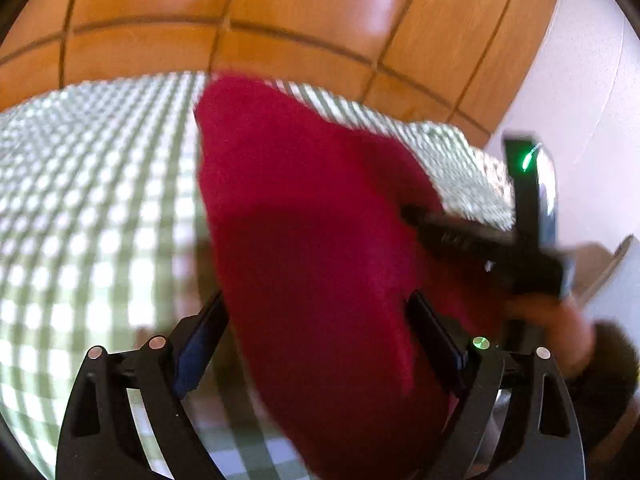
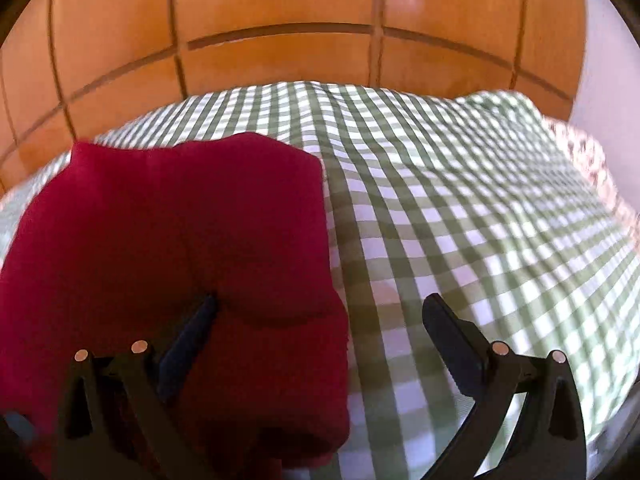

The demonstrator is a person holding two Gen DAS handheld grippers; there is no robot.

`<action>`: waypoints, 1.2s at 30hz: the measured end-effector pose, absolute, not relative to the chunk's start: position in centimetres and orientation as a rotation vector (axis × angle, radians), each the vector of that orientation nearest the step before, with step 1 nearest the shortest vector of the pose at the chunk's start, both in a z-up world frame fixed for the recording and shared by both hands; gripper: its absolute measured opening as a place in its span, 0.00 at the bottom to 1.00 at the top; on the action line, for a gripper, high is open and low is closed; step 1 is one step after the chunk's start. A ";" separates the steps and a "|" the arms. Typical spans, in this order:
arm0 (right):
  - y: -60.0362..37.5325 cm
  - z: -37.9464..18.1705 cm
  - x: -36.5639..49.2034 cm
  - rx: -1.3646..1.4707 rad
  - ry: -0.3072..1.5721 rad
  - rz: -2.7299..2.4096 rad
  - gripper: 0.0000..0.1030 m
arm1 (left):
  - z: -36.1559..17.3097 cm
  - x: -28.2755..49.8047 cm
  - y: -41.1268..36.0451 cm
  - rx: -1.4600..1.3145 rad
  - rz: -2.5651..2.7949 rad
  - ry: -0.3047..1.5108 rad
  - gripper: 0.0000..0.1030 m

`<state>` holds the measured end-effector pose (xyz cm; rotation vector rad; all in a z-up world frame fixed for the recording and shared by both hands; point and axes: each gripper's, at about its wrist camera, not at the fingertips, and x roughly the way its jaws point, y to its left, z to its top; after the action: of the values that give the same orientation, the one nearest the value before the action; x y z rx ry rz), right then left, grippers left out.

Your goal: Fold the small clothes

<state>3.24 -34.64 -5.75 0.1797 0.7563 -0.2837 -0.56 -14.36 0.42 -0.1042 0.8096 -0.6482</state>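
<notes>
Red garment [image 1: 320, 240] filled the near field, lying on the checked cloth [image 2: 440, 200]; left tool [image 1: 320, 336] spread wide astride it, nothing pinched; right tool [image 2: 320, 320] also spread, one finger over the fabric edge, probably positioning for a fold.

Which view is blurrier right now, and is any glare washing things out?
Left wrist view is blurrier: the red garment, right gripper and checked cloth all smear, and the cloth's white squares blow out. Right wrist view is sharper on the garment; blur only at the cloth's right edge, plus fisheye bending of the wooden panels.
</notes>
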 end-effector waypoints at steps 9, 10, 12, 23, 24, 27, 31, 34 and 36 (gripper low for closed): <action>-34.5 -5.4 2.0 0.213 0.737 -0.280 0.98 | 3.5 7.3 -17.3 0.030 -0.462 0.815 0.76; -34.5 -5.5 1.9 0.221 0.736 -0.278 0.98 | 3.2 8.1 -17.9 0.053 -0.451 0.831 0.76; -34.6 -5.6 2.0 0.228 0.732 -0.276 0.98 | 2.3 10.4 -18.9 0.091 -0.411 0.862 0.76; -34.9 -6.0 2.0 0.256 0.712 -0.262 0.98 | -1.7 13.0 -20.3 0.252 -0.367 0.846 0.76; -34.9 -6.0 2.0 0.256 0.713 -0.260 0.98 | -1.6 12.8 -20.1 0.243 -0.366 0.839 0.76; -34.9 -5.9 1.9 0.258 0.713 -0.256 0.98 | -1.0 11.4 -19.3 0.207 -0.351 0.799 0.76; -35.0 -5.8 1.7 0.270 0.720 -0.251 0.98 | 0.0 7.7 -17.7 0.158 -0.358 0.726 0.76; -35.0 -5.8 1.5 0.282 0.725 -0.247 0.98 | 0.1 5.3 -16.5 0.090 -0.400 0.718 0.76; -35.0 -5.8 1.3 0.292 0.732 -0.247 0.98 | 0.1 4.3 -15.8 0.040 -0.425 0.732 0.76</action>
<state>1.32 -34.99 -5.76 0.2916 0.7318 -0.2470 4.33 -15.83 0.08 0.0397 0.7320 -0.4254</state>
